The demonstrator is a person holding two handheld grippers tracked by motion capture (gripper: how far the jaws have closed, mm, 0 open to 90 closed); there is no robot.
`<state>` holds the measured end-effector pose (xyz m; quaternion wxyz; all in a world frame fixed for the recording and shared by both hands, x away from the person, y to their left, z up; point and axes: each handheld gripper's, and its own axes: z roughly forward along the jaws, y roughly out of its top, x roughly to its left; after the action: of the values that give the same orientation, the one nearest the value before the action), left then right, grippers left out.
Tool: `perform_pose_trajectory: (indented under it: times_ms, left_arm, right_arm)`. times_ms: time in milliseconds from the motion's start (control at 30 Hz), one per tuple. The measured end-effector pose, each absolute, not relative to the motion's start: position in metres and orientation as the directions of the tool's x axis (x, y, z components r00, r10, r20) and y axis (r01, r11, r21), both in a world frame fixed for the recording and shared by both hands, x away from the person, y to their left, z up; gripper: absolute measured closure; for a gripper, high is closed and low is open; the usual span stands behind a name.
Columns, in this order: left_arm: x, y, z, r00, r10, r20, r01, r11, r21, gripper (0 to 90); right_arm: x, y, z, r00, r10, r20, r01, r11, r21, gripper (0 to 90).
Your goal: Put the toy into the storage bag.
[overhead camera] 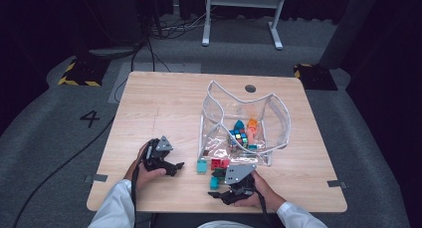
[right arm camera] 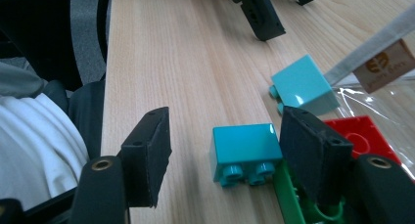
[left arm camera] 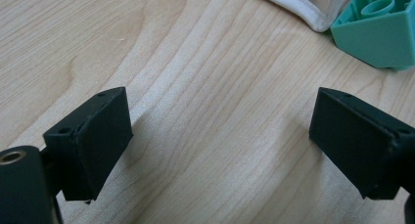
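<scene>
Wooden table [right arm camera: 186,53]: teal brick [right arm camera: 244,148] sideways, studs toward camera.

Grey carpet floor [overhead camera: 45,138], dark curtains, white table frame [overhead camera: 244,4]

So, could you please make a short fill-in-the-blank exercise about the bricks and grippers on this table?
1. The jaws of the left gripper are ____.
2. The teal brick between the jaws of the right gripper lies on its ____.
3. The puzzle cube is inside the clear ____.

Missing words: open; side; bag
</scene>
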<state>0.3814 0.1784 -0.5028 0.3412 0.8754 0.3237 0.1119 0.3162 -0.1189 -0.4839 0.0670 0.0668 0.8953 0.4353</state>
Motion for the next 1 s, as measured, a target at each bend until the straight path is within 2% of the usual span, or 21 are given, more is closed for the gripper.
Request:
perform_pose_trajectory:
  times_ms: [67, 133, 267, 333, 433, 533, 600, 967, 1000]
  left_arm:
    - [0.381, 0.178, -0.503, 0.765, 0.643, -0.025, 0.490, -0.558, 0.670, 8.8]
    - [0.381, 0.178, -0.503, 0.765, 0.643, -0.024, 0.490, -0.558, 0.670, 8.8]
    - [0.381, 0.178, -0.503, 0.766, 0.643, -0.024, 0.490, -0.558, 0.670, 8.8]
    - [0.381, 0.178, -0.503, 0.765, 0.643, -0.025, 0.490, -0.558, 0.670, 8.8]
    - [0.381, 0.178, -0.503, 0.766, 0.643, -0.025, 0.490, -0.558, 0.670, 8.8]
    - [0.381, 0.178, -0.503, 0.765, 0.643, -0.025, 0.490, -0.557, 0.670, 8.8]
    - [0.381, 0.178, -0.503, 0.766, 0.643, -0.024, 0.489, -0.559, 0.670, 8.8]
    - [0.381, 0.178, -0.503, 0.766, 0.642, -0.023, 0.489, -0.559, 0.670, 8.8]
    - [0.381, 0.178, -0.503, 0.765, 0.644, -0.023, 0.490, -0.558, 0.670, 8.9]
  right_arm:
    - [0.315, -0.117, -0.485, -0.982, 0.173, -0.070, 0.050, 0.604, 0.795, 37.5]
    - [0.310, -0.117, -0.483, -0.981, 0.193, -0.032, 0.095, 0.616, 0.782, 37.6]
    - [0.312, -0.114, -0.486, -0.985, 0.161, -0.058, 0.054, 0.614, 0.788, 38.1]
    - [0.310, -0.113, -0.488, -0.984, 0.176, -0.037, 0.084, 0.628, 0.774, 39.0]
    - [0.310, -0.113, -0.492, -0.983, 0.183, -0.032, 0.095, 0.643, 0.760, 45.0]
    - [0.312, -0.114, -0.495, -0.980, 0.200, -0.013, 0.120, 0.641, 0.758, 55.0]
    - [0.314, -0.116, -0.495, -0.981, 0.196, -0.012, 0.119, 0.641, 0.758, 57.8]
    - [0.311, -0.138, -0.493, -0.980, 0.200, -0.015, 0.118, 0.636, 0.762, 59.1]
    - [0.314, -0.139, -0.494, -0.983, 0.178, -0.045, 0.077, 0.626, 0.776, 59.1]
